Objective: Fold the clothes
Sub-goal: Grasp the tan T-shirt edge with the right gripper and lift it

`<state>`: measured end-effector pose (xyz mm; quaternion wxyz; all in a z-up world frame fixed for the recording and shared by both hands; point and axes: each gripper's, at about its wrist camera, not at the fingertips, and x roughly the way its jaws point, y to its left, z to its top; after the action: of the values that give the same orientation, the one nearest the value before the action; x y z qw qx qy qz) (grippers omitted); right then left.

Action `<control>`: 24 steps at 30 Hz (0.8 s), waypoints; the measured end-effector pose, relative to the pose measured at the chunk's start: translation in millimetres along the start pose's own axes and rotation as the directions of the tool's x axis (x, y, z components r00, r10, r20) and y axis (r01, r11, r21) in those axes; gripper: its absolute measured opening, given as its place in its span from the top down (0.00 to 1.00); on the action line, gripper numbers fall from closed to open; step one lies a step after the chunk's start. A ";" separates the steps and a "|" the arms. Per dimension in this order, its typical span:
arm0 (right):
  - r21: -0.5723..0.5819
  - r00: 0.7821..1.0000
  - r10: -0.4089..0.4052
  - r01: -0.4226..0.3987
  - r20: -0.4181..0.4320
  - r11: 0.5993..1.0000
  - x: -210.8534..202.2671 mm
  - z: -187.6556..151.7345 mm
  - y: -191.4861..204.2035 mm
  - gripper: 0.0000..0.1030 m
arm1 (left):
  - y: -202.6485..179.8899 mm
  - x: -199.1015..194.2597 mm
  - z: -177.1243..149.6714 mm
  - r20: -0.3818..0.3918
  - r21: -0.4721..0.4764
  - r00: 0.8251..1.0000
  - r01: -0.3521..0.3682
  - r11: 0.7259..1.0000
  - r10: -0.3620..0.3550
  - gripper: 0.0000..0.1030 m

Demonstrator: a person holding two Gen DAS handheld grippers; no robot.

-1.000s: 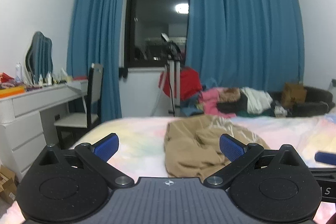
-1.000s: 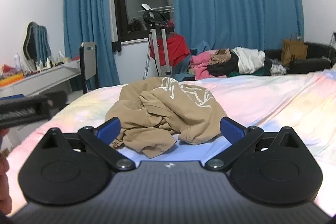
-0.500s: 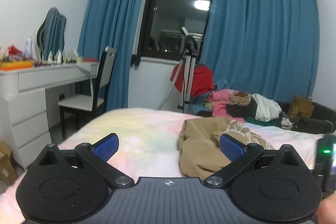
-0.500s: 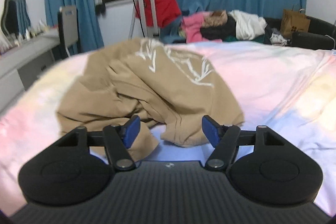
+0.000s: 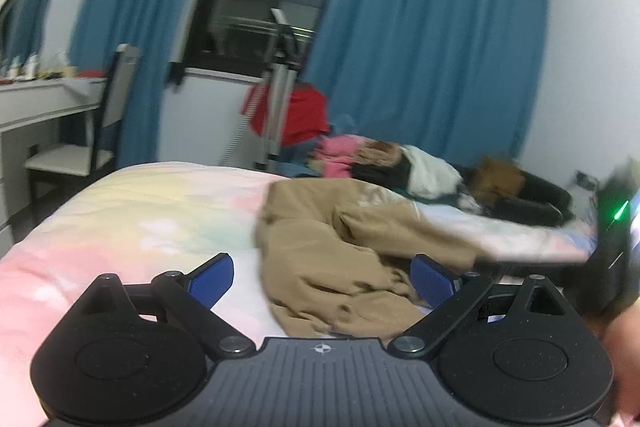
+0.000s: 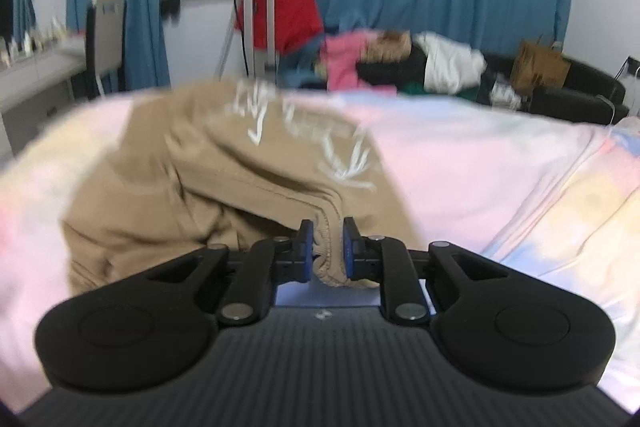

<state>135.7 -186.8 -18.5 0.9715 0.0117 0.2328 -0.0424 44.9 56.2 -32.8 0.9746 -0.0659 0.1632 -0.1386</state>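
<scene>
Left gripper [image 5: 322, 281] hovers over the bed [image 5: 140, 219], blue pads spread wide, nothing between them, the crumpled tan garment [image 5: 344, 251] lying just ahead. The right wrist view shows what that one misses: right gripper [image 6: 325, 247] pinching the garment's [image 6: 240, 179] gathered near hem, white print on top, pile of clothes [image 6: 400, 63] far behind.

A crumpled garment [image 5: 340, 251] is lying on the bed [image 5: 160, 211], nearer its far edge than its sides. The right gripper [image 6: 325, 247] is pinching the garment's near hem, while the left gripper [image 5: 322, 277] is hovering over the bed's near edge, jaws spread. A clothes pile [image 6: 400, 63] is sitting beyond the bed's far edge, a chair [image 5: 100, 131] standing off its far left corner.
</scene>
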 end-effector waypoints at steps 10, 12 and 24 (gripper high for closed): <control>0.158 0.960 0.151 -0.191 0.236 0.969 -117.8 32.4 -56.1 0.84 | -43.8 4.3 -22.8 -0.021 0.203 0.998 0.058 0.978 -0.055 0.19; 0.199 0.941 0.182 -0.244 0.287 0.949 -134.2 32.7 -68.5 0.84 | -57.2 6.4 -31.5 -0.017 0.263 0.998 0.056 0.963 -0.053 0.20; 0.301 0.854 0.317 -0.456 0.412 0.837 -152.0 14.9 -118.8 0.84 | -109.2 102.2 -85.8 -0.001 0.664 0.999 -0.035 0.747 0.048 0.42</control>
<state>-3.0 -294.1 63.3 0.9627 0.2435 0.0378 0.1114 81.7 -84.9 -124.9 0.9357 0.2896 0.1138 -0.1663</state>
